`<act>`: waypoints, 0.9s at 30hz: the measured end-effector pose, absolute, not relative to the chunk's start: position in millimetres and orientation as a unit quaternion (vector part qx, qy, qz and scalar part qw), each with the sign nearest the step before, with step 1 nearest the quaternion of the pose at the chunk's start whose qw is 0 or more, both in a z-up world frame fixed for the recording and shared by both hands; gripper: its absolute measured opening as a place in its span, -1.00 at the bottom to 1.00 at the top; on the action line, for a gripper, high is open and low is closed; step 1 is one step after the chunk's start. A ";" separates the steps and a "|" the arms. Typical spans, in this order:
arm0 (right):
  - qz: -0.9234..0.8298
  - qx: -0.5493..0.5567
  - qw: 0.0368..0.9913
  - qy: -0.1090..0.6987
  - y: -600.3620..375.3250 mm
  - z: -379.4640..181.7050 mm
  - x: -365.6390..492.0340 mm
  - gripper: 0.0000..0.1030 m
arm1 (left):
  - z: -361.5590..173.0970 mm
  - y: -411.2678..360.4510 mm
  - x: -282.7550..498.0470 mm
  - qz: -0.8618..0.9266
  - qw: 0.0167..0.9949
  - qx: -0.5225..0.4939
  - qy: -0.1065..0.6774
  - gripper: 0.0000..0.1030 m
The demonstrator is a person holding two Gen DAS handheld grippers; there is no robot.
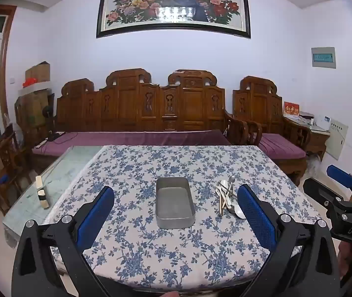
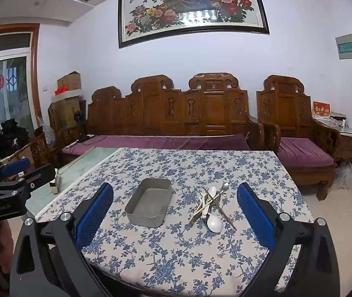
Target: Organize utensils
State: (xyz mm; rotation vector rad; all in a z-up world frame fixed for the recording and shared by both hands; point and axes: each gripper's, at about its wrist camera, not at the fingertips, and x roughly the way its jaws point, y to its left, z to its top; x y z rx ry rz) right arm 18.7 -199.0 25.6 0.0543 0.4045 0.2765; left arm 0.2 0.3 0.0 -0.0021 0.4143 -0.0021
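hovering wide and empty, the left gripper (image 1: 176,203) and right gripper (image 2: 175,204) face the metal tray (image 2: 148,206), with the utensil pile (image 2: 211,204) at its 3 o'clock; crossed chopsticks could snag, scattering spoons across the tablecloth (image 2: 176,259).

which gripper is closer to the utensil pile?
Right. Right gripper faces the pile, which lies between its open jaws; left gripper is centred on the tin, pile to its right.
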 end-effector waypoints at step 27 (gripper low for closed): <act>0.137 0.030 0.970 0.196 -201.6 30.3 18.6 0.95 | 5.6 -5.8 -2.3 0.003 0.980 0.003 0.199 0.88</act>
